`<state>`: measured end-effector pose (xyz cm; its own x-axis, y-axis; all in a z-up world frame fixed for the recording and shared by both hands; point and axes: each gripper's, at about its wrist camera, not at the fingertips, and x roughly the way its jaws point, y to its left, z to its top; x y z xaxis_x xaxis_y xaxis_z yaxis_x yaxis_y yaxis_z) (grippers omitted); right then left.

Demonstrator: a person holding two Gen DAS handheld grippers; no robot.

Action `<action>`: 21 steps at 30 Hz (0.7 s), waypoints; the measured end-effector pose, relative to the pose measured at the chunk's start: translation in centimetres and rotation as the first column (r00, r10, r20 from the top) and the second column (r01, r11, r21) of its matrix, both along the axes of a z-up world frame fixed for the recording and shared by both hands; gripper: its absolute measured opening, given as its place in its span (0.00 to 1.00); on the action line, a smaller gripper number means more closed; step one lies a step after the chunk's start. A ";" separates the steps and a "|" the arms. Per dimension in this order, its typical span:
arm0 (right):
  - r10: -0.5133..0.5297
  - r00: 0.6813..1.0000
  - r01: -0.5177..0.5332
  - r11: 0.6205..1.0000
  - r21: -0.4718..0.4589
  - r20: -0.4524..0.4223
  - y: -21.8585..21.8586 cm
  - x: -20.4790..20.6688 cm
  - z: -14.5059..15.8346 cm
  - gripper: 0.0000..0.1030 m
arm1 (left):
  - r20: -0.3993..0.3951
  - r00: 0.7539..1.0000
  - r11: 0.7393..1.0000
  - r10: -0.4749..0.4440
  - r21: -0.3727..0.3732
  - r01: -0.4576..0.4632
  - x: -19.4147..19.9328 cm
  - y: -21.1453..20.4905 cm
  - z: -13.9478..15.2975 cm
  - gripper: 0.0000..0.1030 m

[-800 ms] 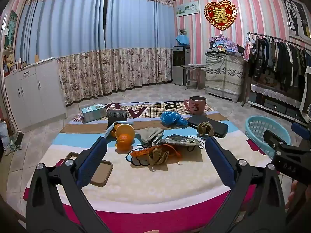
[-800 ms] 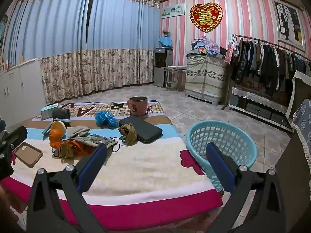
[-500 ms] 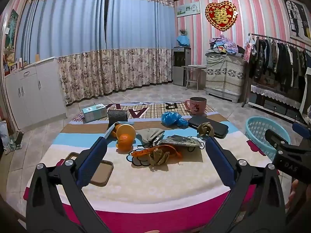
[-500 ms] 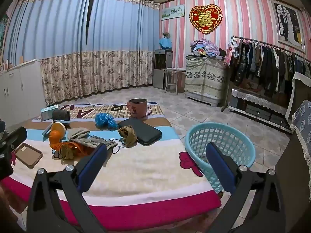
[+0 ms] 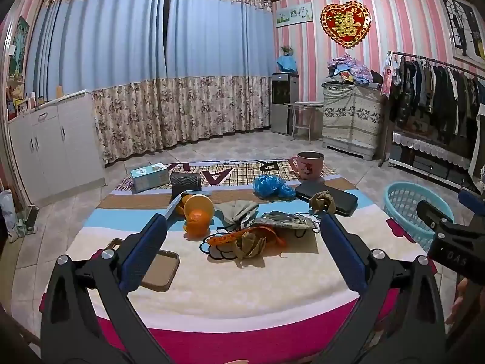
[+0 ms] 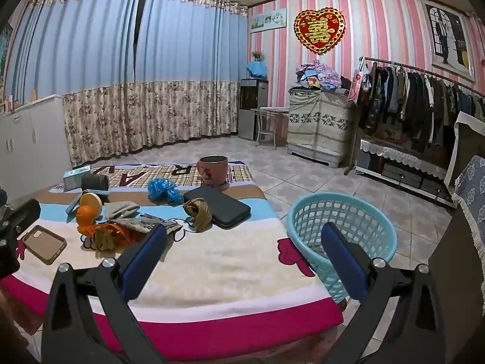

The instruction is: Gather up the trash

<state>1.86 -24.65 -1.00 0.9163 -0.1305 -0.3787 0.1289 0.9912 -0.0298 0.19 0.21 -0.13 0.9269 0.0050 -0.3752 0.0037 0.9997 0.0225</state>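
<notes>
My basket (image 6: 342,230) stands on the floor just beside the bench (image 5: 242,297), light and stiff. On the bench lies the trash: a blue bag (image 5: 272,185), soft and slippery, best pinched at its bunched top; a grey mask (image 5: 285,220), limp, taken by the middle fold; crumpled brown wrappers (image 5: 250,244) and (image 5: 322,201), light and springy, squeezed across the wad. My left tool (image 5: 242,242) and right tool (image 6: 242,247) are both spread wide, holding nothing

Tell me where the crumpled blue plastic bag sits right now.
In both wrist views the crumpled blue plastic bag lies toward the table's far side, between the pink mug behind it and the flat black case beside it.
</notes>
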 end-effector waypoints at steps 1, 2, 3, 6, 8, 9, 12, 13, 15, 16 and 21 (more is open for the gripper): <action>0.000 1.000 0.000 1.000 0.000 -0.001 -0.1 -0.1 0.1 0.96 | 0.000 1.000 1.000 0.000 -0.001 0.000 0.0 0.1 0.0 0.95; 0.000 1.000 0.000 1.000 0.000 -0.002 -0.1 -0.1 0.2 0.96 | 0.000 1.000 1.000 0.001 0.001 -0.001 0.0 0.1 0.0 0.95; 0.000 1.000 0.000 1.000 0.001 0.000 -0.1 -0.1 0.1 0.96 | 0.001 1.000 1.000 0.001 0.002 -0.001 0.0 0.1 0.0 0.95; 0.000 1.000 0.000 1.000 0.002 0.001 -0.1 -0.1 0.0 0.96 | 0.002 1.000 1.000 0.002 0.005 -0.002 0.0 0.2 0.2 0.95; 0.001 1.000 -0.001 1.000 0.002 0.000 -0.1 -0.1 0.0 0.96 | 0.003 1.000 1.000 0.004 0.005 -0.005 0.0 0.2 0.2 0.95; 0.001 1.000 -0.001 1.000 0.003 -0.003 -0.2 -0.1 0.1 0.96 | 0.004 1.000 1.000 0.006 0.007 -0.006 -0.1 0.2 0.3 0.95; -0.001 1.000 0.001 1.000 0.003 -0.002 -0.1 -0.2 0.0 0.96 | 0.003 1.000 1.000 0.005 0.007 -0.005 -0.1 0.3 0.2 0.95; -0.002 1.000 0.002 1.000 0.002 -0.001 -0.1 -0.1 0.0 0.96 | 0.004 1.000 1.000 0.005 0.007 -0.005 -0.1 0.2 0.2 0.95; -0.002 1.000 0.002 1.000 0.002 0.001 -0.2 -0.2 0.0 0.96 | 0.005 1.000 1.000 0.006 0.009 -0.006 -0.1 0.2 0.2 0.95; -0.004 1.000 0.004 1.000 0.004 0.001 -0.4 0.0 -0.1 0.96 | 0.007 1.000 1.000 0.006 0.011 -0.006 -0.2 0.2 0.3 0.95; -0.003 1.000 0.003 1.000 0.004 0.000 -0.4 0.0 -0.1 0.96 | 0.008 1.000 1.000 0.006 0.015 -0.006 -0.2 0.3 0.3 0.95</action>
<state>1.82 -25.04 -1.14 0.9159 -0.1318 -0.3792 0.1320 0.9909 -0.0256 0.01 0.54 0.12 0.9298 0.0158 -0.3678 -0.0021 0.9993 0.0376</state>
